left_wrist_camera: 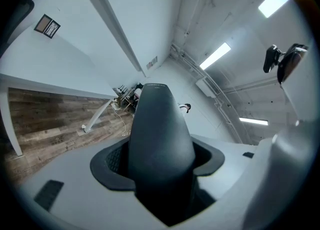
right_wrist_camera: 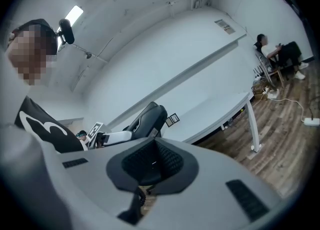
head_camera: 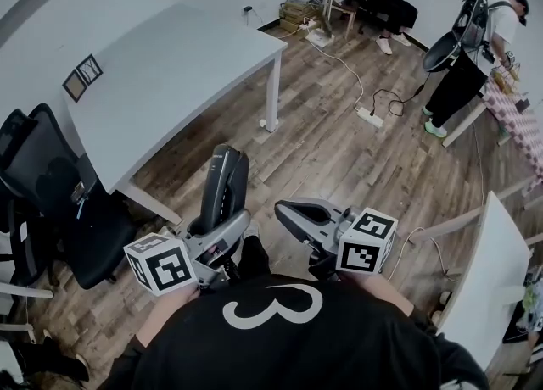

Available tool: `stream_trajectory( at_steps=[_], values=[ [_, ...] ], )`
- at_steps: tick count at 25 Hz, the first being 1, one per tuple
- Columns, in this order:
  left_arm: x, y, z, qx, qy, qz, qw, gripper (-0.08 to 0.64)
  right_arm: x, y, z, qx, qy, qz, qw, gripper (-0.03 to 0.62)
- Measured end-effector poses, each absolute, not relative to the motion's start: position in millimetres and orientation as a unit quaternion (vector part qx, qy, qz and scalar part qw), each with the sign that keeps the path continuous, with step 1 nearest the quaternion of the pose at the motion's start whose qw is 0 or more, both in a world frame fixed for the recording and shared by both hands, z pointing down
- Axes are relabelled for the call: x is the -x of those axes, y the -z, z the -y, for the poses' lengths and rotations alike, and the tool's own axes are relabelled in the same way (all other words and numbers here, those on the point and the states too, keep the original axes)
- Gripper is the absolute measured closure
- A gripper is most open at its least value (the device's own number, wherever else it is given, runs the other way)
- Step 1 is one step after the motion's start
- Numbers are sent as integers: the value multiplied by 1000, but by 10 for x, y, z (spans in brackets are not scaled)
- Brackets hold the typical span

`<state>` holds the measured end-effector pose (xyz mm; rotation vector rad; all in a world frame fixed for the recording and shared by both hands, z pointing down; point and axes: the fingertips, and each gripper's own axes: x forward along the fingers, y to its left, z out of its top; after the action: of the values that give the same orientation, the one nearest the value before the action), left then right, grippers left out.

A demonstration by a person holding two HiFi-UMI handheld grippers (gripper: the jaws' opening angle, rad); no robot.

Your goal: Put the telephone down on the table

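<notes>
Telephone handset of dark grey moulded plastic (head_camera: 226, 183) stands almost upright in the lower centre of the head view, its lower end clamped in the left gripper (head_camera: 219, 229). That gripper's own view shows its black ribbed pads closed against either side of the handset, which rises up the middle of the frame and hides much of what lies ahead. Held upright by one end, it would need tipping over to be laid flat on a surface, and nothing else supports it.

The right gripper (head_camera: 295, 213) hangs just beside it, lower centre-right. Its fingers are pressed together with nothing between them, so it seems to be kept aside and plays no part in the carrying.

The large white rectangular table (head_camera: 178, 58) fills the upper left of the head view. It is well apart from the handset, with wooden floor between them. Two small dark-framed cards (head_camera: 82, 79) lie near its left edge, and a black office chair (head_camera: 47, 185) sits at its near corner, at the left of the frame. The broad bare middle looks the likeliest spot, so the carry across is probably what remains before the set-down.
</notes>
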<state>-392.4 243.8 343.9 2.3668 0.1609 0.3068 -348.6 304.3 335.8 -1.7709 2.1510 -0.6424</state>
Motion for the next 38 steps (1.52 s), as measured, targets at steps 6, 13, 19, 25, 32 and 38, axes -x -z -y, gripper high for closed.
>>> stream_trajectory(
  at_steps=[6,13,19,25,32,38],
  values=[
    [3316,-3582,-1963,-911,-132,-74,383,260,2912,-3473,-2578,624,239,-730,143,583],
    [2538,-3626,-1168,-902,-157,-82,394,260,2156,-3515,-1784,629,261,-714,163,583],
    [1915,-3534,-312,-901,-154,-92,395,260,1511,-3424,-948,637,262,-705,167,583],
    [1453,-3525,270,-898,-146,-100,403,259,1160,-3390,-414,641,264,-702,161,583],
    [1200,-3557,567,-898,-137,-83,410,259,877,-3434,-123,625,270,-716,157,583],
    [931,-3661,963,-903,-121,-28,411,259,529,-3532,339,577,276,-754,148,584]
  ],
)
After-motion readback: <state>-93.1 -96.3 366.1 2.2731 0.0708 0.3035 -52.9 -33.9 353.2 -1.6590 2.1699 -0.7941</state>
